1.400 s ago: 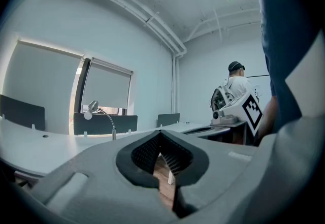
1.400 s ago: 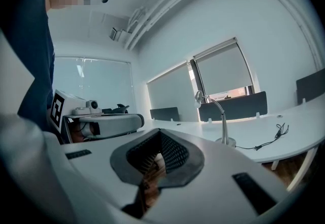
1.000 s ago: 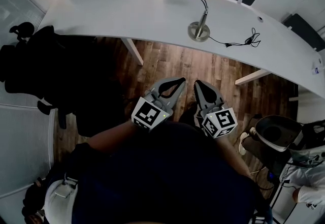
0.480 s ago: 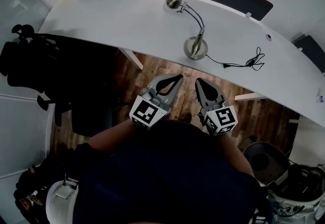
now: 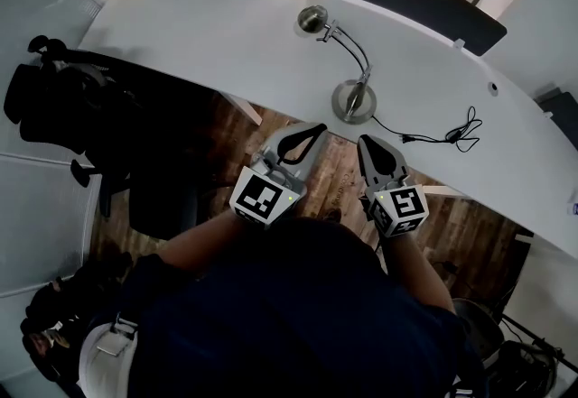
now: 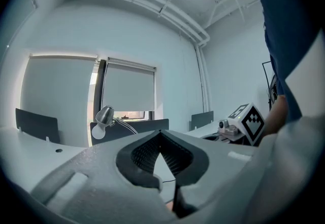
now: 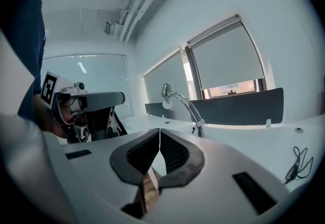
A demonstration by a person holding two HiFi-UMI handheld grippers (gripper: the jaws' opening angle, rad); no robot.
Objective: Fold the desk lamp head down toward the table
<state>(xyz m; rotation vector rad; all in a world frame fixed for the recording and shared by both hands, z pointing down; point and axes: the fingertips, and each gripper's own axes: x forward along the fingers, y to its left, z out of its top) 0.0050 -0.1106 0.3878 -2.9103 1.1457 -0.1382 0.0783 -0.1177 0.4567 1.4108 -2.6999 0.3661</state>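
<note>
We hold both grippers above the wood floor (image 5: 233, 131), just short of the curved white table's (image 5: 208, 35) near edge. The left gripper (image 5: 318, 127) and right gripper (image 5: 363, 140) each have jaws pressed together on nothing. The desk lamp (image 5: 353, 102) stands close to that edge, head raised far-left, with bare tabletop to its left and its black cord (image 5: 452, 133) trailing right.

Curved white table (image 5: 181, 31), desk lamp (image 5: 354, 103) standing on it, black cable (image 5: 462, 131) lying near its base
</note>
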